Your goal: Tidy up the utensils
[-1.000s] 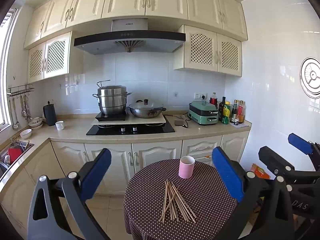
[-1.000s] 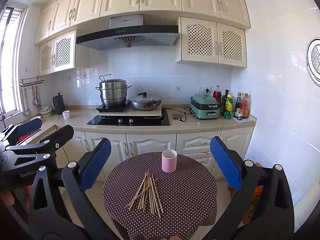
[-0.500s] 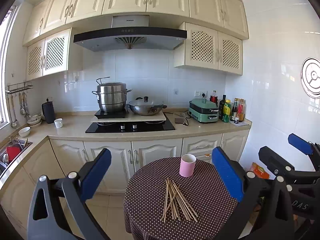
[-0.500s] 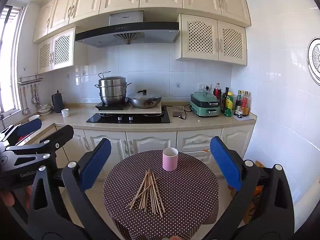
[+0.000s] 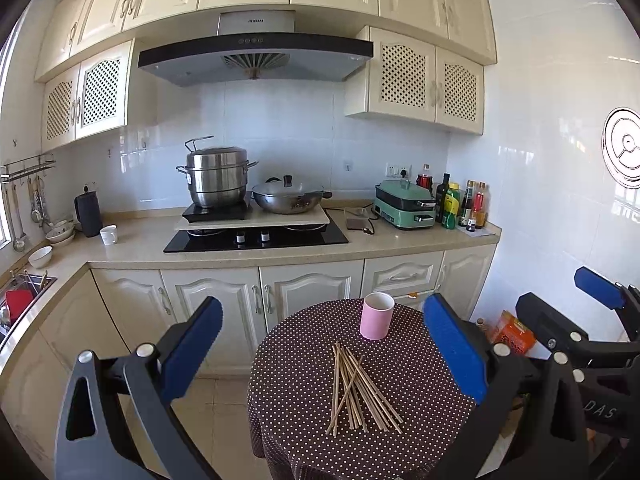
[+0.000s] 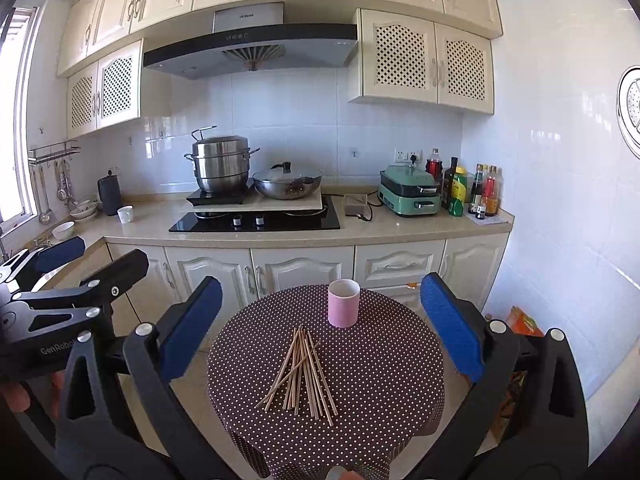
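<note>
We face a kitchen counter (image 5: 400, 242) running along the tiled wall, with a black hob (image 5: 256, 238) under the range hood (image 5: 252, 54). On the hob sit a tall steel steamer pot (image 5: 216, 180) and, just beside it, a lidded wok (image 5: 286, 196); further right stand a green electric cooker (image 5: 406, 204) and a cluster of bottles (image 5: 460, 206).

In front of the counter stands our small round table (image 6: 380, 360), covered in a dark dotted cloth. We hold both grippers raised above and short of its near edge, pointing forward and level across it. The left gripper (image 5: 322, 346) has its blue-padded fingers (image 5: 192, 348) spread wide, framing the table with nothing between them. The right gripper (image 6: 320, 326) is likewise spread wide and empty, its fingers (image 6: 450, 326) well apart on either side of the table. From the right wrist view we see the left gripper off to the left, with a fingertip of the hand (image 6: 14, 398) that holds it showing below.

A pink cup (image 6: 343, 304) stands upright at the far side of the table. The chopsticks (image 6: 302, 372) lie loose in a fanned, crossing pile at the table's middle, just in front of the cup and not touching it.
</note>
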`<act>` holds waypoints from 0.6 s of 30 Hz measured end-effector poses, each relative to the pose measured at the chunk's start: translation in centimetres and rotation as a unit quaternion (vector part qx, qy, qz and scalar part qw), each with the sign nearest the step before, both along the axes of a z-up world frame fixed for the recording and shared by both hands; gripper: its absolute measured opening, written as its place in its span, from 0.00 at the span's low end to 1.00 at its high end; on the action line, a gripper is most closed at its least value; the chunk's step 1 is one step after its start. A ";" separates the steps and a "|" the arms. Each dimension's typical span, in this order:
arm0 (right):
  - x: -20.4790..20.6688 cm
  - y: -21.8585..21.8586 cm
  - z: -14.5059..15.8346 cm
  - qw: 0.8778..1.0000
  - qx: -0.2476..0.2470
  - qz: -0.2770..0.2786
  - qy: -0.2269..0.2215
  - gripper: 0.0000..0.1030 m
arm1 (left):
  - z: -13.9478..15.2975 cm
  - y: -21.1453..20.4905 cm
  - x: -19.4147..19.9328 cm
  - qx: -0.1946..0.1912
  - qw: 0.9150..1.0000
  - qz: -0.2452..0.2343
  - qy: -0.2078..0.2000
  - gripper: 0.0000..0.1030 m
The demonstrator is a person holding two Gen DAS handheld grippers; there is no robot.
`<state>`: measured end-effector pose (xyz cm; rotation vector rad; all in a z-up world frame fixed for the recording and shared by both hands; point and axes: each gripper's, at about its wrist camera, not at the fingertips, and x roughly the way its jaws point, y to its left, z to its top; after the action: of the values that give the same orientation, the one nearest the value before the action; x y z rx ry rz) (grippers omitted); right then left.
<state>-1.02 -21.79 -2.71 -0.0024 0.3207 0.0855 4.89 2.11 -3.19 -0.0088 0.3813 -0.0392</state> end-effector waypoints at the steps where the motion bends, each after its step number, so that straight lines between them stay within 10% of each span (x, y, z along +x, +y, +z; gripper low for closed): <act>1: 0.3 0.1 -0.3 1.000 -0.001 -0.001 0.006 0.94 | -0.3 0.1 0.3 0.000 1.000 -0.001 0.004 0.96; 18: 10.8 -0.7 -6.6 0.994 -0.018 0.021 0.108 0.94 | -8.1 -0.1 11.1 0.006 0.993 -0.014 0.121 0.96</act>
<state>9.81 -22.52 -9.28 -0.0366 0.5380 0.1217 16.02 1.97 -11.26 0.0035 0.6248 -0.0643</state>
